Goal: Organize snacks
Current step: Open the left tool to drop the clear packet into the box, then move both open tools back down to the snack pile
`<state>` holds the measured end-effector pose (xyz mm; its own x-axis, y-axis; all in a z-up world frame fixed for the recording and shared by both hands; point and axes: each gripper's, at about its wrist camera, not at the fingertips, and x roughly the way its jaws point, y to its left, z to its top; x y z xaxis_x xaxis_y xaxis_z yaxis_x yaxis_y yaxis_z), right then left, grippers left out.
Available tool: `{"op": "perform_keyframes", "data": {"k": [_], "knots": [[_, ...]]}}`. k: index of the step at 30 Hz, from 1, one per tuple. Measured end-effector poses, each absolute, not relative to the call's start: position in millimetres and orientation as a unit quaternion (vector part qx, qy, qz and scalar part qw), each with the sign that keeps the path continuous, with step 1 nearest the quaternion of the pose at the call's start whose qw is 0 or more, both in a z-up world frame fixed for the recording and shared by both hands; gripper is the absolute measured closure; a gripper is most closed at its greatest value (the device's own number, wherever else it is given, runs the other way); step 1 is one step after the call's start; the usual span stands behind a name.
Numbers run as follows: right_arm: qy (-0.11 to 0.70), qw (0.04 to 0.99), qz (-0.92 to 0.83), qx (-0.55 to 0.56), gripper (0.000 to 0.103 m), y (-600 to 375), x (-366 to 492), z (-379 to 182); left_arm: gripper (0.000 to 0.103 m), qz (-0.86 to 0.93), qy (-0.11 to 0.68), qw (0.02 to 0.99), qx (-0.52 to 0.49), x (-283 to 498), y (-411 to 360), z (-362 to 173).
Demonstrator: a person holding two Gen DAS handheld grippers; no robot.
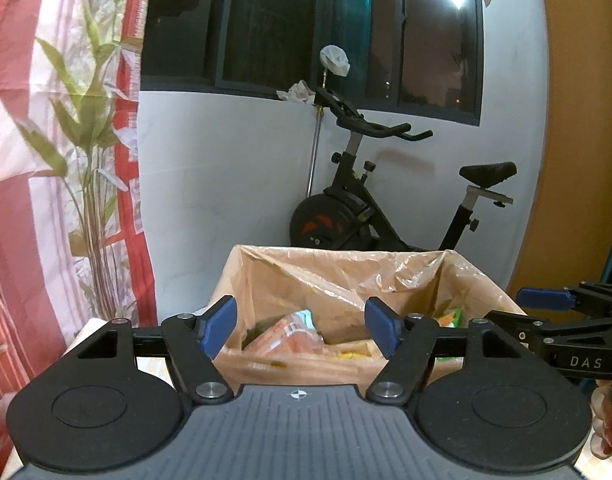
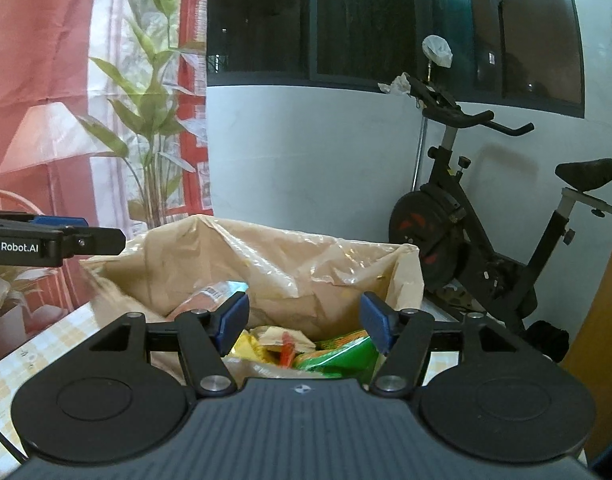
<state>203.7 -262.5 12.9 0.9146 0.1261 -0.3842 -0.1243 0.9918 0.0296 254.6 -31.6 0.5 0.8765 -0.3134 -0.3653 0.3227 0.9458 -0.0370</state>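
Snacks look mostly binned: orange packet (image 1: 293, 336) and green packet (image 2: 342, 354) sit inside the plastic-lined cardboard box (image 1: 346, 276). My left gripper (image 1: 301, 328) and right gripper (image 2: 303, 322) hover over it, jaws apart, empty. Can't see leftovers outside.

Checked yellow-and-white table (image 2: 45, 344) carrying the lot here, and sitting right on it, a cardboard box (image 1: 289, 368) lined with a crinkled tan plastic bag (image 2: 273, 264), snacks inside.
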Motion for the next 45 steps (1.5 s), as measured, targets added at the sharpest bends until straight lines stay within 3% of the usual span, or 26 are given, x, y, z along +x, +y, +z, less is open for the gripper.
{"op": "perform_keyframes", "data": {"k": [18,29,36,45], "knots": [[0.186,0.975,0.121,-0.009,0.034,-237,132,-22,0.031,-0.161,0.240,0.957,-0.012,189,-11,-62],[0.258,0.959,0.116,-0.007,0.034,-220,110,-93,0.035,-0.147,0.304,0.941,-0.031,183,1,-117],[0.349,0.930,0.107,0.037,0.039,-217,116,-141,0.045,-0.150,0.332,0.931,-0.037,179,2,-140],[0.402,0.903,0.101,0.113,0.039,-217,141,-167,0.046,-0.144,0.339,0.929,-0.039,177,2,-150]]}}
